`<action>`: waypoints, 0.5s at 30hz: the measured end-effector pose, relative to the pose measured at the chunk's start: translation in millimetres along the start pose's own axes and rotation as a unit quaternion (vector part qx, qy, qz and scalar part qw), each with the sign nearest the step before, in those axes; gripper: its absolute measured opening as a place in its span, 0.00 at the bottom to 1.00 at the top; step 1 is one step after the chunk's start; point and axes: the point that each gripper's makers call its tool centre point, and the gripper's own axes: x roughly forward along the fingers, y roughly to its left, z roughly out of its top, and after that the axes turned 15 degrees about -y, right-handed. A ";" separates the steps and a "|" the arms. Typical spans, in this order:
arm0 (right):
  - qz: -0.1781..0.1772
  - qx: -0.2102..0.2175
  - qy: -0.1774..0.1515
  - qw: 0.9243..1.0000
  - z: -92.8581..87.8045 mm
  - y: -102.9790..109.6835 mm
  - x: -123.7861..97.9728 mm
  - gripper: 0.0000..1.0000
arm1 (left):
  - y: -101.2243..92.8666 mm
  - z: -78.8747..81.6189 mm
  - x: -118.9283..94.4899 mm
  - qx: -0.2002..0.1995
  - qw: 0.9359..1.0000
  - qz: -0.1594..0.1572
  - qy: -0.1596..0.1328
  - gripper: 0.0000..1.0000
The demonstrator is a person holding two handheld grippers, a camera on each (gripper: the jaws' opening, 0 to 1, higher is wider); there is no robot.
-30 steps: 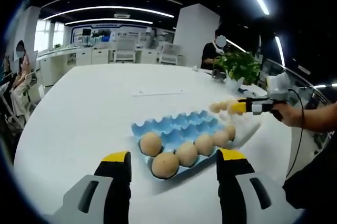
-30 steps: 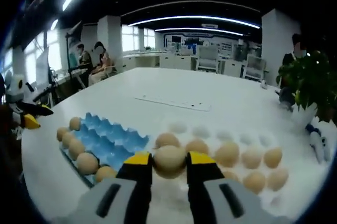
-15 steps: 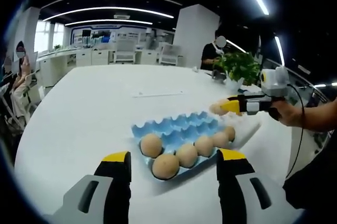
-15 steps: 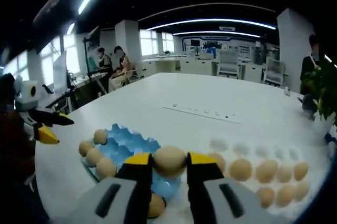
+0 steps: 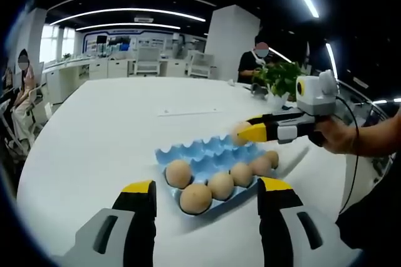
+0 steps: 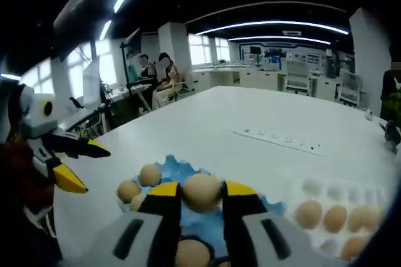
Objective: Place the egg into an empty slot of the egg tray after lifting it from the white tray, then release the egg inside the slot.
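Since a second ago, the right gripper [image 6: 201, 192] has been carried off the white tray [image 6: 326, 193] and over the blue egg tray [image 6: 164, 168], the held egg [image 6: 201, 191] riding with it.

Right gripper view, near to far: egg clamped between the yellow-tipped jaws, above the blue tray; filled slots seen below and to the left; white tray with its remaining eggs at the right; left gripper [image 6: 78, 165] at the far left, jaws parted and empty.

Left gripper view, near to far: left gripper [image 5: 208, 193] spread wide, nothing held, just short of the egg tray [image 5: 207, 154]; five eggs lined along the near edge; right gripper [image 5: 252, 133] poised above the empty rear slots.

Risks, judged: release from too high would crack the egg or let it bounce out; descent onto a filled slot would knock shell on shell; excess squeeze would crush it.
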 end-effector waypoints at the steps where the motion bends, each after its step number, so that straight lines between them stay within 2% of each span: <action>1: 0.008 -0.002 0.001 1.000 -1.1 5.2 4.3 0.25 | 0.2 -0.1 -0.2 0.000 1.000 0.000 0.000 0.65; 6: 0.027 0.002 0.006 1.000 -8.2 22.2 19.3 0.25 | 2.0 -1.8 -1.4 -0.001 1.000 0.003 0.001 0.64; 15: 0.047 0.009 0.019 0.999 -17.0 38.3 35.2 0.25 | 7.4 -3.8 -5.3 -0.006 1.000 0.011 0.001 0.64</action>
